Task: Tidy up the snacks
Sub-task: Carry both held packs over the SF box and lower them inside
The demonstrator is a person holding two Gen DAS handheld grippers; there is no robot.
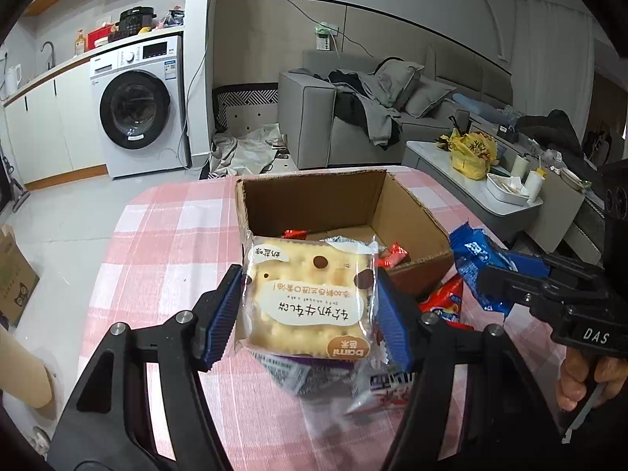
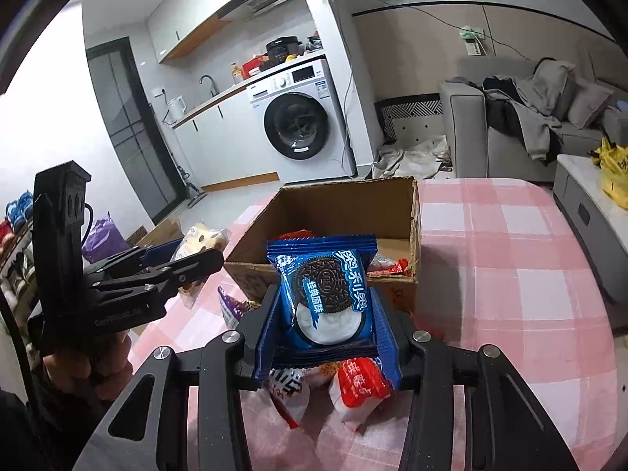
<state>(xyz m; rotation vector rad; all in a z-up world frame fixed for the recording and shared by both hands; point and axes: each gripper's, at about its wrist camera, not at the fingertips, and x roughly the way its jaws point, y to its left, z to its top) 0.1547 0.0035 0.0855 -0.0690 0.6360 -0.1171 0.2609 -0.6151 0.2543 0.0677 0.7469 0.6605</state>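
1. The left wrist view shows the left gripper (image 1: 306, 306) part-open, its 2 ribbed blue pads pressed on the sides of a cracker packet (image 1: 310, 294): a square, clear-film pack with a pale, scallop-edged biscuit and brown dots, held just in front of the cardboard box (image 1: 412, 212).
2. Only this view shows the right gripper from outside, at the right of the box, with a hand (image 1: 585, 376) on its black handle and a crinkled blue wrapper sticking out of its jaws.
3. The right wrist view shows the right gripper (image 2: 325, 325) also part-open and clamped on that wrapper, an Oreo packet (image 2: 325, 290): glossy blue foil with serrated ends and a printed round dark cookie, held just in front of the box.
4. Only this view shows the left gripper from the side, to the left of the box, with the pale packet barely visible past its fingers.
5. The box is plain brown corrugated card, open-topped with rough torn edges; red-wrapped sweets (image 2: 392, 265) lie inside.
6. The box stands on a pink-and-white checked tablecloth (image 2: 510, 274).
7. Loose snack packets (image 2: 353, 388), red, white and purple, lie on the cloth in front of the box, below both grippers.
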